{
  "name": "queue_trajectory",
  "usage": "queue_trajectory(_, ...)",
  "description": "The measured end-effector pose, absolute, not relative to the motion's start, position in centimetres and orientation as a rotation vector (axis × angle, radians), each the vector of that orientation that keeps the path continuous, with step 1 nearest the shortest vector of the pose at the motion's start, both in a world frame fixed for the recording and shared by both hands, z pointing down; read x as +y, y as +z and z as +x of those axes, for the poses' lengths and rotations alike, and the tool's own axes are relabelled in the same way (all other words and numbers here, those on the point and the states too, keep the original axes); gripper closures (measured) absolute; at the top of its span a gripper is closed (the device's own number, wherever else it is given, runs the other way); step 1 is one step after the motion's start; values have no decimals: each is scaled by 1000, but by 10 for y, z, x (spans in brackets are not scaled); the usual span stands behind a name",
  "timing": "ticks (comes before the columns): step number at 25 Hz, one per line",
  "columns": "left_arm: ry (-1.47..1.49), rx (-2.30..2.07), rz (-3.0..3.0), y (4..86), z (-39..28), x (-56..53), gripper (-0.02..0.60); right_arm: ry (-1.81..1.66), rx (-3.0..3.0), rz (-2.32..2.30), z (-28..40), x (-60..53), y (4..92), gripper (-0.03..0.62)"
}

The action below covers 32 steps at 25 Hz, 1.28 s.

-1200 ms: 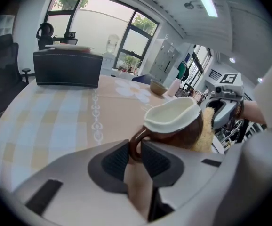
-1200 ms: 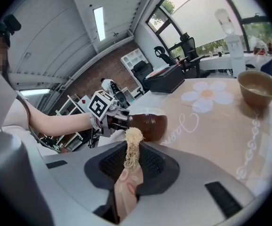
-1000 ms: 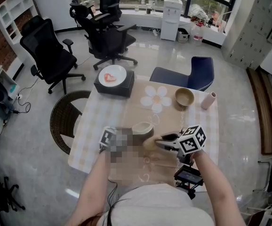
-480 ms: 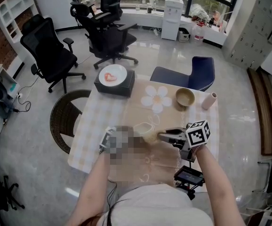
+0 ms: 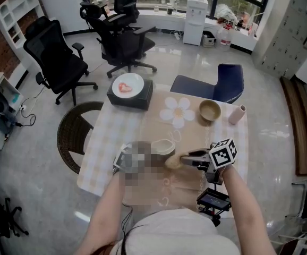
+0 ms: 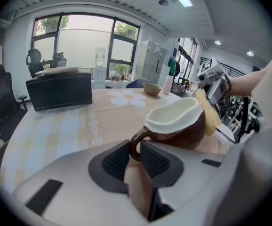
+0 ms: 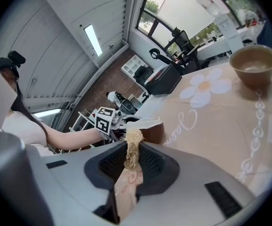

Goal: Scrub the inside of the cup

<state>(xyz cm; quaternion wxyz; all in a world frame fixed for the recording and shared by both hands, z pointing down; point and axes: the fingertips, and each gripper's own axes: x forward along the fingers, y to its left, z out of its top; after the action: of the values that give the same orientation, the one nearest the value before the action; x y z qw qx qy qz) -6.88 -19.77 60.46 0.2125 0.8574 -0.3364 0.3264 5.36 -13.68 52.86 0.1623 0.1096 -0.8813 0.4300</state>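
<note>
Left gripper view — cup handle (image 6: 135, 148) pinched, right gripper view — scrubber (image 7: 133, 147) pinched

the cup (image 5: 161, 146), glossy brown outside and cream white inside, is tilting above the tabletop (image 5: 111, 129), on the person's side of the white flower print (image 5: 177, 110). the jaws of the left gripper (image 6: 135, 157) are pinching its loop handle. the scrubber (image 5: 173, 161), a pale yellow fibrous pad, is standing clamped in the jaws of the right gripper (image 7: 132, 160), just beside the cup's rim and nearer the person than the flower print.
</note>
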Motion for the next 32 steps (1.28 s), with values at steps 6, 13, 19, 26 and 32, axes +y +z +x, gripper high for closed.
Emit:
queue_trajectory(6, 915, -939, 2382, 606, -70, -197, 505, 1046, -2365, 414, 57, -132, 559, 522)
queue_trajectory(13, 910, -949, 2352, 605, -70, -197, 505, 682, -2324, 640, 70, -144, 533, 522)
queue_trajectory(19, 890, -945, 2286, 608, -73, -194, 505, 444, -2386, 789, 72, -152, 501, 522)
queue_trajectory(26, 899, -954, 2263, 605, -74, -196, 505, 420, -2445, 684, 52, -138, 491, 522)
queue_trajectory(32, 895, -955, 2261, 605, -74, -196, 506, 446, -2303, 663, 62, -134, 534, 522)
